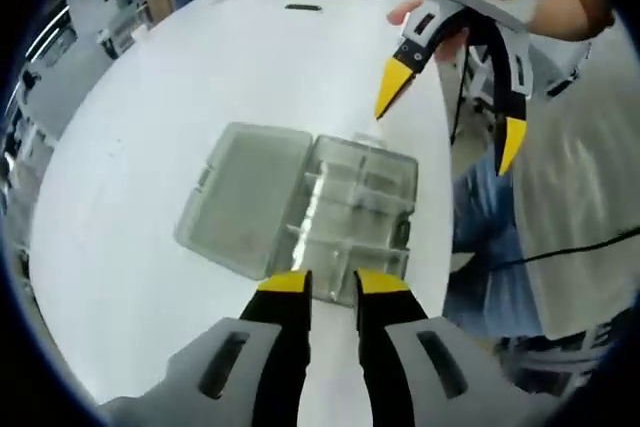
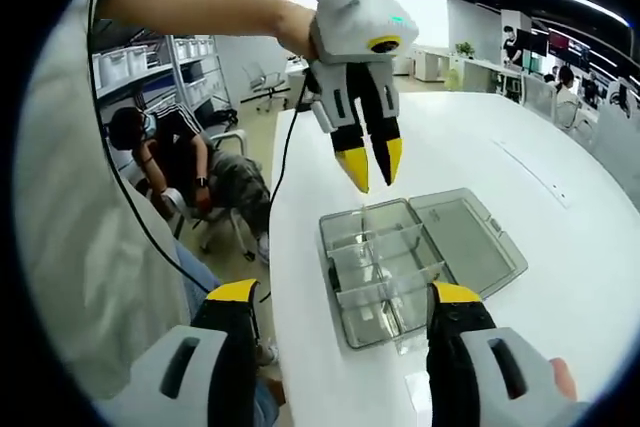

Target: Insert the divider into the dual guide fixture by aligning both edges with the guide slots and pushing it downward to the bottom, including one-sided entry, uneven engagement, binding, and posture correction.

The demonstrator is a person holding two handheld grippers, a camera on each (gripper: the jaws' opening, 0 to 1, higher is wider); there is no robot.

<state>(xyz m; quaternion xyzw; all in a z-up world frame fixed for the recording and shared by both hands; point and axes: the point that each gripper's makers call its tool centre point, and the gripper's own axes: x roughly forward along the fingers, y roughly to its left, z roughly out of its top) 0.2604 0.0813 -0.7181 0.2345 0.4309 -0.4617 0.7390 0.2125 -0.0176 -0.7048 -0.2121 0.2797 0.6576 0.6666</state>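
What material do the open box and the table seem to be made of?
The box looks like clear, slightly smoky plastic: the white surface shows through its lid and dividers, and edges catch glints. The table looks like smooth white laminate, faintly glossy; the exact material is uncertain.

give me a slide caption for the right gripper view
Open right gripper above a clear compartment box, lid open, on a white table; left gripper hovers over it.

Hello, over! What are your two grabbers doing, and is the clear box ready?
Left hand-held gripper nearly closed, empty, above the clear box. Right hand-held gripper wide open, empty. Box lid open flat, dividers inside. Nothing in the way.
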